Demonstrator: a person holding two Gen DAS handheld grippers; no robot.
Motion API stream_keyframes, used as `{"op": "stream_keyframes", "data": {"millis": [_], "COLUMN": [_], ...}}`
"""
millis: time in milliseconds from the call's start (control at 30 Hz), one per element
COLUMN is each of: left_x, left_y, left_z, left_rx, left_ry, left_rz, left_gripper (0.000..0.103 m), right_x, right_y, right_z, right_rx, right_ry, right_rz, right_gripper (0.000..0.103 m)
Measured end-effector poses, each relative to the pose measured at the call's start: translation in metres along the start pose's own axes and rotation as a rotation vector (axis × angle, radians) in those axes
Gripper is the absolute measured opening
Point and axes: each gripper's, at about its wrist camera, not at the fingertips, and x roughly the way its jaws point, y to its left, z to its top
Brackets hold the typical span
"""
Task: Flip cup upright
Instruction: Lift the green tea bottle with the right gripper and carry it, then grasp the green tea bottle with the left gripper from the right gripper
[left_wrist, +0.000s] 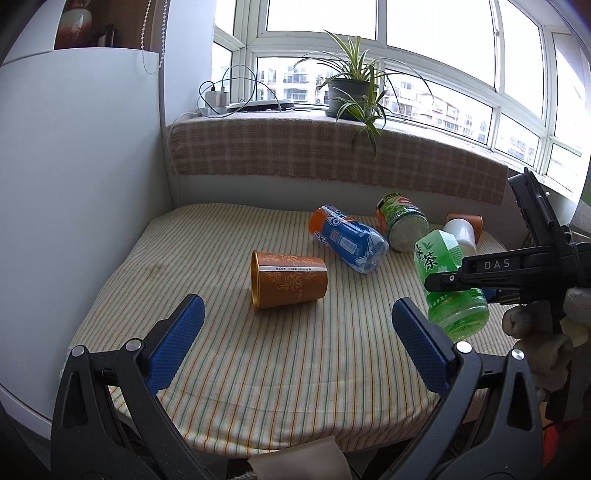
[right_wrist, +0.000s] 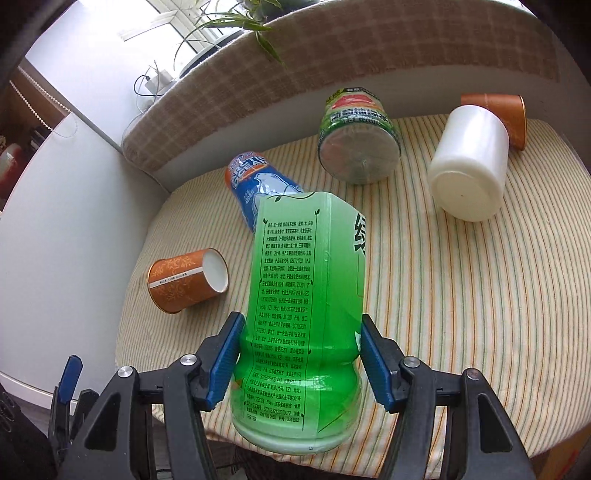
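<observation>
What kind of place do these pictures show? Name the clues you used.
Probably a room in a flat, not a lab: a bay window facing apartment blocks, a potted plant on a cloth-covered sill, and phone chargers plugged in beside it.

Right gripper (right_wrist: 299, 354) jaws clamp the green cup (right_wrist: 303, 314) above the striped cloth (right_wrist: 443, 295)

The striped cushion (left_wrist: 258, 369) is viewed from its near edge toward the window (left_wrist: 424, 55) by the left wrist camera; it is viewed closer, from the right, by the right wrist camera. The orange paper cup (left_wrist: 288, 279) (right_wrist: 188, 280) is shared.
</observation>
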Motion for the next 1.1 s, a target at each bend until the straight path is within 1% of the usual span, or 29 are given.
{"op": "stream_keyframes", "data": {"millis": [367,533,600,633,733,800,867,933,1000,1100], "left_x": [0.005,0.011,0.015,0.017,0.025,0.031,0.036,0.042,0.051,0.070], "left_y": [-0.012,-0.014,-0.015,-0.016,-0.016,-0.018,-0.020,-0.026,-0.031,-0.039], "left_z": [0.001,0.002,0.002,0.002,0.003,0.005,0.007,0.010,0.012,0.016], "left_rx": [-0.005,-0.001,-0.006,-0.011,-0.028,-0.037,-0.041,-0.042,-0.057,-0.112], "left_ry": [0.030,0.053,0.065,0.076,0.114,0.140,0.160,0.184,0.222,0.310], "left_rz": [-0.031,-0.052,-0.062,-0.073,-0.108,-0.136,-0.161,-0.196,-0.255,-0.366], "left_gripper": [0.103,0.103,0.103,0.103,0.103,0.103,0.103,0.103,0.103,0.103], "right_x": [0.018,0.022,0.022,0.020,0.008,-0.004,-0.019,-0.033,-0.048,-0.069], "right_y": [-0.014,-0.017,-0.017,-0.017,-0.018,-0.021,-0.025,-0.030,-0.036,-0.044], "right_z": [-0.005,-0.004,-0.003,-0.004,-0.006,-0.011,-0.018,-0.026,-0.036,-0.052], "right_rx": [0.000,-0.011,-0.019,-0.021,-0.034,-0.044,-0.050,-0.053,-0.061,-0.075], "right_ry": [0.026,0.024,0.020,0.013,-0.026,-0.061,-0.105,-0.152,-0.202,-0.274], "right_rz": [-0.030,-0.041,-0.036,-0.041,-0.046,-0.055,-0.072,-0.109,-0.156,-0.245], "right_gripper": [0.064,0.065,0.071,0.072,0.073,0.078,0.081,0.082,0.084,0.087]}}
